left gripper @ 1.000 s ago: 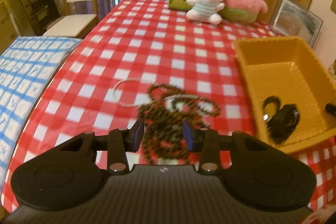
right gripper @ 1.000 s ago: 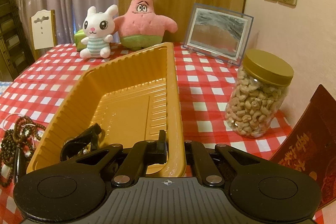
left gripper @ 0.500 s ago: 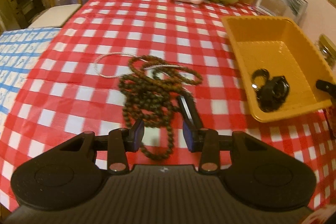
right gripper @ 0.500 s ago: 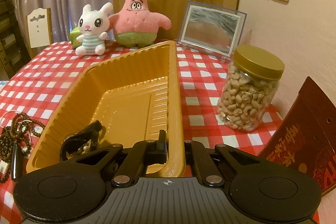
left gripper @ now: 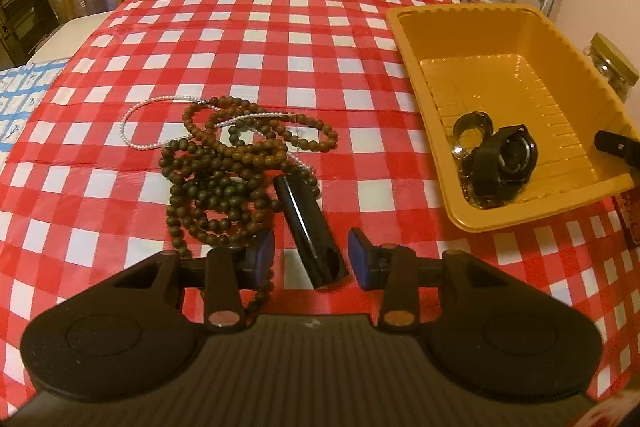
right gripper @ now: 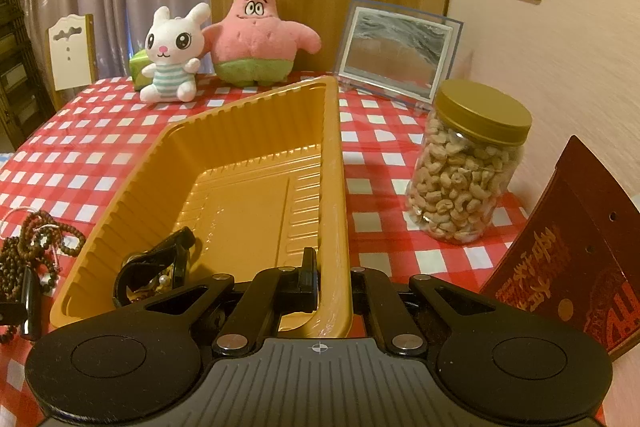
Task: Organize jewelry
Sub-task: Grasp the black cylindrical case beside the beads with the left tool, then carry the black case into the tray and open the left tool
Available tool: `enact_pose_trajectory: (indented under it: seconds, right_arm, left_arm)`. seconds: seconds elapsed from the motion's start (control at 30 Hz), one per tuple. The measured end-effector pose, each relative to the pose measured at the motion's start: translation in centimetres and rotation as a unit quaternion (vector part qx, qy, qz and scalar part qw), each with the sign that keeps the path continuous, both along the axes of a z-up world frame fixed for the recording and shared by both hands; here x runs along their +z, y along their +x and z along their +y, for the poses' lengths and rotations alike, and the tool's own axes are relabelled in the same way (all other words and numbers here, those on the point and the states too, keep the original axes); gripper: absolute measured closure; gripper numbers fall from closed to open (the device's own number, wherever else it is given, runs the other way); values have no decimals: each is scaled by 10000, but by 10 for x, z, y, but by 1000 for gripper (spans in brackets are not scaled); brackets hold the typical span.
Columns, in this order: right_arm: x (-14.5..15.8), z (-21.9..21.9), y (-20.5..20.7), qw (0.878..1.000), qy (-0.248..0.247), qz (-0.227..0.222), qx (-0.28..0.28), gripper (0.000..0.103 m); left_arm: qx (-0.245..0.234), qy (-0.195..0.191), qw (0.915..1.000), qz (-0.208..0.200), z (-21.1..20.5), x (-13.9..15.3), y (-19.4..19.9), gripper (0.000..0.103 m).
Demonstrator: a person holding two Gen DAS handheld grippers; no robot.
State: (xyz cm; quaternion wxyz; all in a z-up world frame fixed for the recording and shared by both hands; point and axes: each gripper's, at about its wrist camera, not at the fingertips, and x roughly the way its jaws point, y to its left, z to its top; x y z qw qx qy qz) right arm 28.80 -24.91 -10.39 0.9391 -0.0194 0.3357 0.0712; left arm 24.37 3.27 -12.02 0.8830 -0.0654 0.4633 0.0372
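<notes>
The left gripper (left gripper: 311, 253) hangs with its blue-padded jaws apart, straddling the near end of a glossy black cylindrical tube (left gripper: 306, 227) without pressing it. Touching that tube lies a tangled heap of dark brown wooden bead strands (left gripper: 224, 169) with a thin white pearl string (left gripper: 138, 125), near the middle of the red-and-white checked tablecloth (left gripper: 248, 39). The right gripper (right gripper: 334, 281) is clamped on the near rim of the ridged yellow plastic tray (right gripper: 334, 187) at the table's right edge; a black strap piece (left gripper: 502, 161) lies in its near corner.
</notes>
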Motion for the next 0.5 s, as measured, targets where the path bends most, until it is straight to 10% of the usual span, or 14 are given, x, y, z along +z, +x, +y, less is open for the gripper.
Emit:
enact_pose_trajectory:
  seconds: [0.5]
  right_arm:
    - [0, 1, -1, 10000, -3, -3, 3, 99]
  left_arm:
    - [232, 123, 9995, 191, -4, -19, 23, 78]
